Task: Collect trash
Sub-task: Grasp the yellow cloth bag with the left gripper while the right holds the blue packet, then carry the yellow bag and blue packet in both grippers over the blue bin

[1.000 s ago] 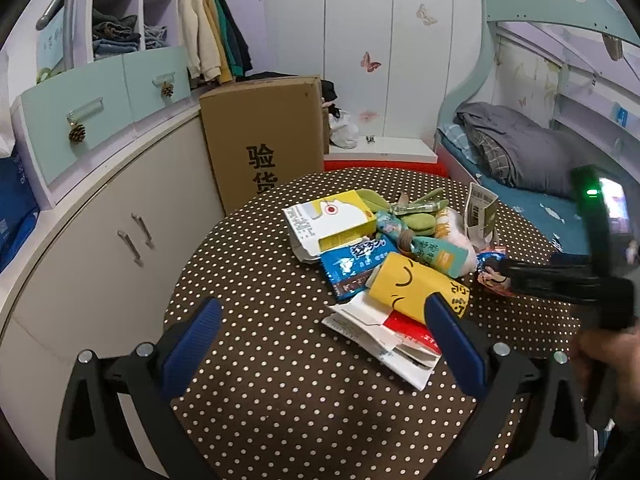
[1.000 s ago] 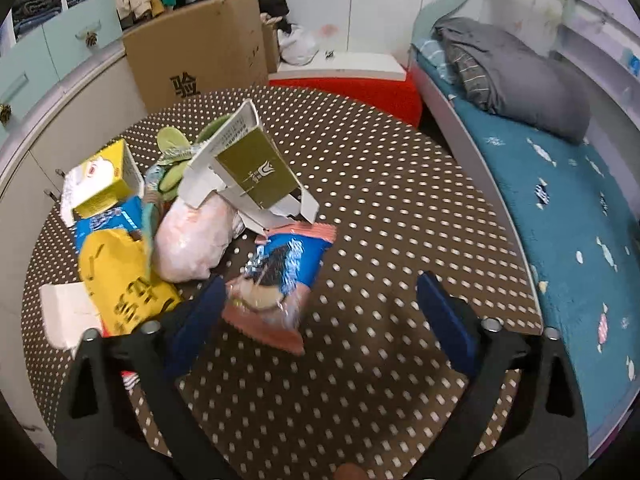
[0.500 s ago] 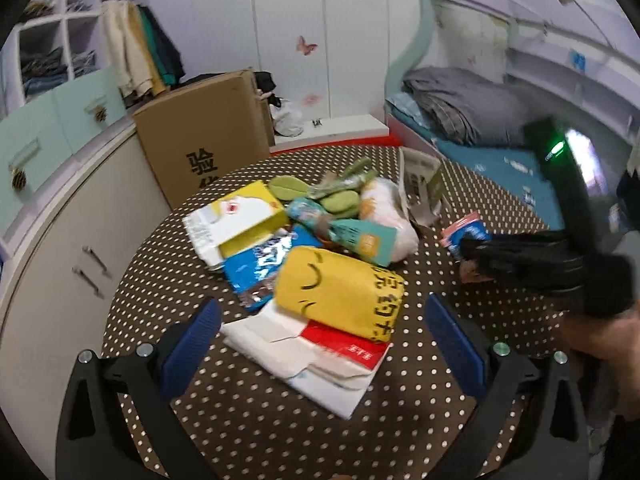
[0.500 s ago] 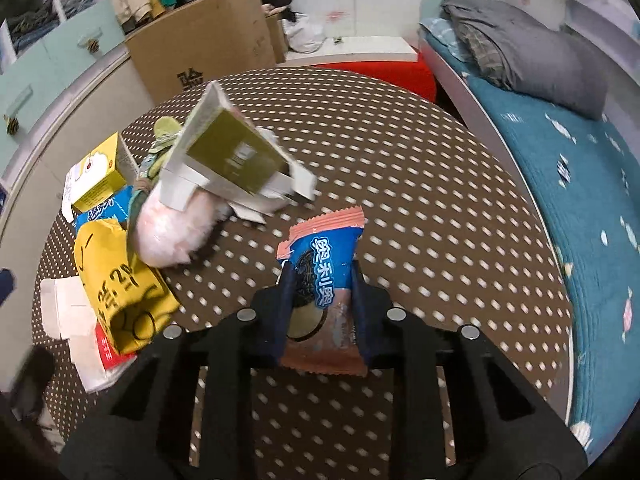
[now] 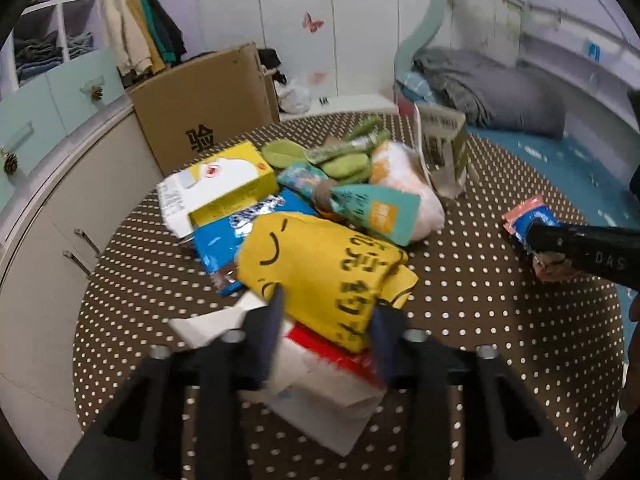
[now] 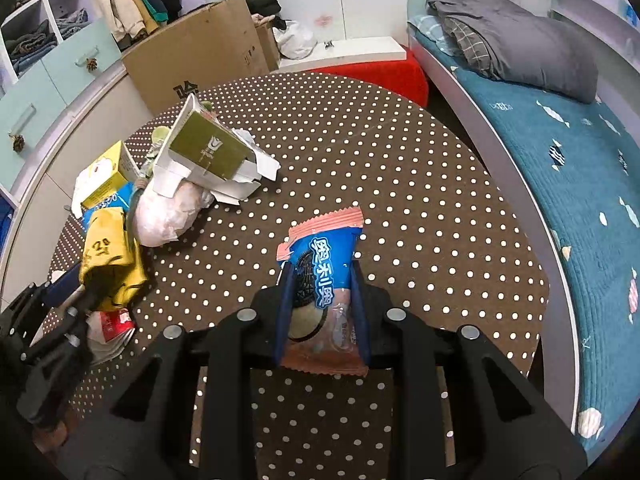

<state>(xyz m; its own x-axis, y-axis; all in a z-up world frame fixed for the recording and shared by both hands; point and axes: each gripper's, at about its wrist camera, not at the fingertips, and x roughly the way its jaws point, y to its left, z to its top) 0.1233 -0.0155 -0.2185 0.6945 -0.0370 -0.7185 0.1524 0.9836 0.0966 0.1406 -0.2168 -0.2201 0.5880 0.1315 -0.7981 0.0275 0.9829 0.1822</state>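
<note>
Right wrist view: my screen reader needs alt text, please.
The right gripper is shut on a blue cookie packet above a brown polka-dot table. A trash pile lies left, a bed right.

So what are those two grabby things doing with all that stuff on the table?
A person is picking up trash with two hand-held grippers. The right gripper is clamped on a blue cookie wrapper. The left gripper is closing around a yellow bag at the near edge of the pile. The other wrappers and boxes lie on the dotted table.
</note>
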